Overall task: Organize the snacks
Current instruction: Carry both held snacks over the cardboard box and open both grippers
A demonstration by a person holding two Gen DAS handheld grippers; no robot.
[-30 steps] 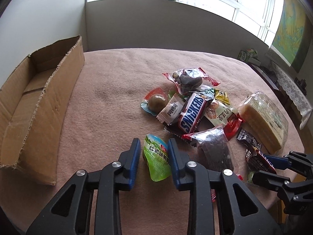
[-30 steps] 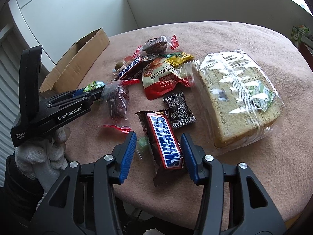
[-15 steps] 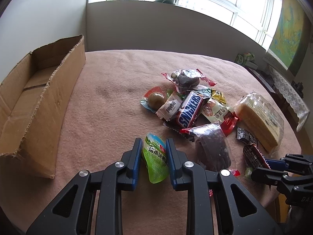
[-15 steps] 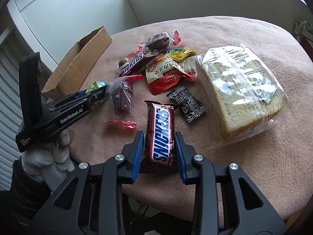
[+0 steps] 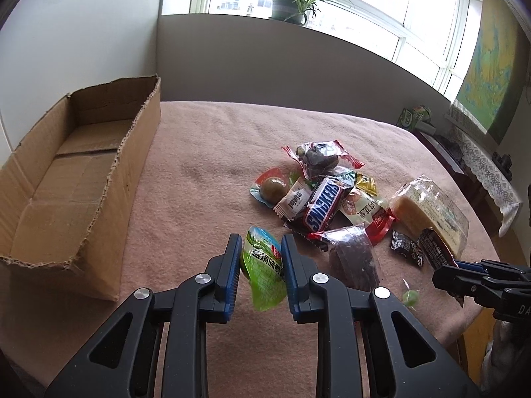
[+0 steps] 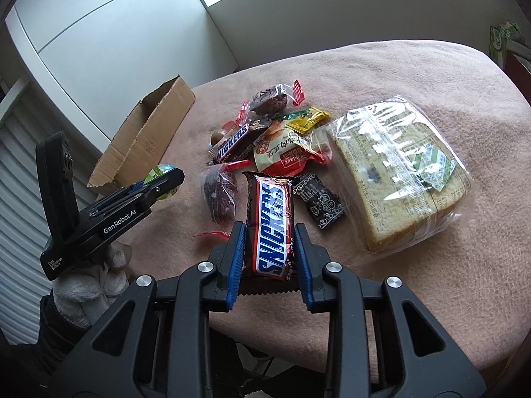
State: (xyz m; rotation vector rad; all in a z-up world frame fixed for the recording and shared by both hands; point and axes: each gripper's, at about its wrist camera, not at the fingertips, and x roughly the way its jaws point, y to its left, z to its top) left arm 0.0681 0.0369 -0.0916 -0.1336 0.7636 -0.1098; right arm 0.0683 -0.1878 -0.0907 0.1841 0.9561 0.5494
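Both tongs loaded: left point(image 5: 261, 255) grips green pouch point(image 5: 264, 267); right point(image 6: 269, 243) grips Snickers point(image 6: 271, 224).

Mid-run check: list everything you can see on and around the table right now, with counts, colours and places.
Open cardboard box: 1, brown, table's left edge, nothing visible inside.
Snickers bars: 2, brown-blue; one in pile, one in right gripper.
Green jelly pouch: 1, in left gripper.
Clear-bagged sponge cake loaf: 1, yellow, right of pile.
Small black sachet: 1, beside cake.
Pink blanket-covered table: 1.
Potted plant: 1, green, windowsill.
Left gripper: black-blue, closed.
Right gripper: black-blue, closed.
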